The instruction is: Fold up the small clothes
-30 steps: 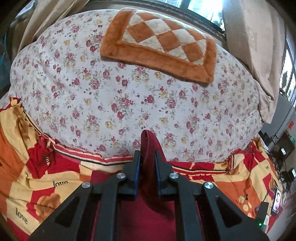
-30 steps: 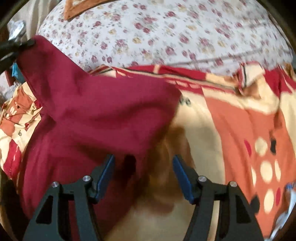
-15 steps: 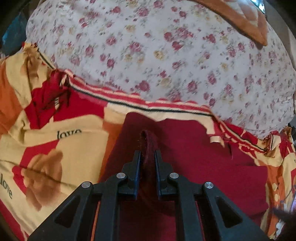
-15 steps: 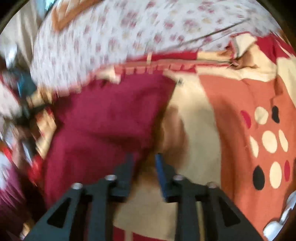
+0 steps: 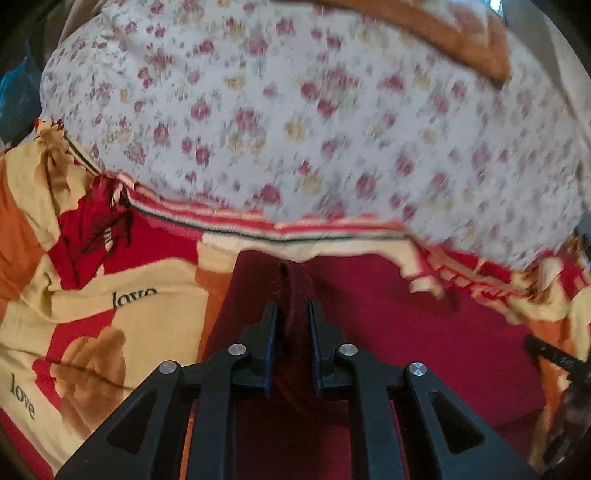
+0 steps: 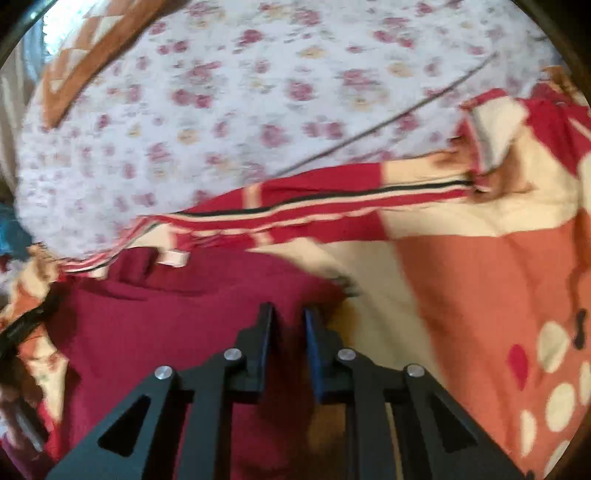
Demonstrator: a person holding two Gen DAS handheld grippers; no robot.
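The soft maroon garment [image 5: 424, 325] lies flat on a patterned blanket [image 5: 92, 314] below the floral sheet [image 5: 295, 110]. The left gripper [image 5: 292, 314] pinches a ribbed fold of it; the right gripper [image 6: 288, 317] is closing narrowly over its edge.

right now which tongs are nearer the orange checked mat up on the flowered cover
Cannot tell. Both tongs, left and right, sit low on the dark red garment. The mat lies far up the flowered cover in each view.

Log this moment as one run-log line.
left tongs: shut on maroon garment | right tongs: closing at garment edge | garment: on patterned blanket
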